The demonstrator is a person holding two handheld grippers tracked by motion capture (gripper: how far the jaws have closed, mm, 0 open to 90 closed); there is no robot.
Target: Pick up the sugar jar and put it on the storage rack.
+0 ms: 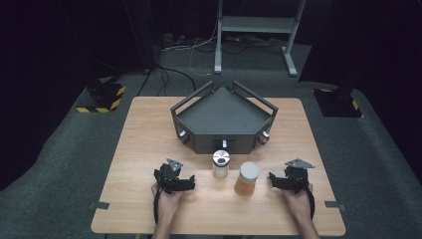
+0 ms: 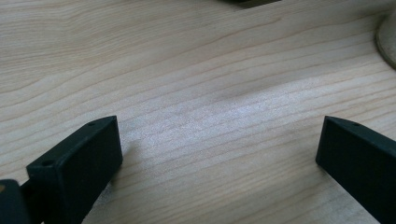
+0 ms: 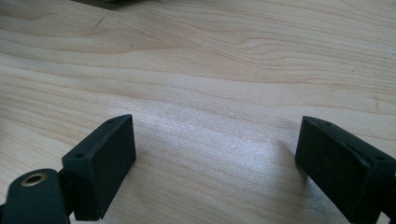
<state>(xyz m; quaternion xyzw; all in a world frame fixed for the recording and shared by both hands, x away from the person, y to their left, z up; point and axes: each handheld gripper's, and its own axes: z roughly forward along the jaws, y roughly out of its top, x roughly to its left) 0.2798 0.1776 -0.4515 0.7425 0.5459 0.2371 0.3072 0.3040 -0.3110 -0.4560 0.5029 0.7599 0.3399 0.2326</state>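
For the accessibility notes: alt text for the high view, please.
A person rests the open left gripper and open right gripper on a wooden table, flanking a silver-lidded jar and an amber-filled jar, before a dark angular tray.

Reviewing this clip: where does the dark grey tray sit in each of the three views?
High view: the dark grey tray stands at the middle of the table's far half.
Left gripper view: a dark sliver at the top edge, right of centre, probably its base.
Right gripper view: a dark sliver at the top edge, towards the left, probably the same.
Shared landmark: the wooden tabletop under it.
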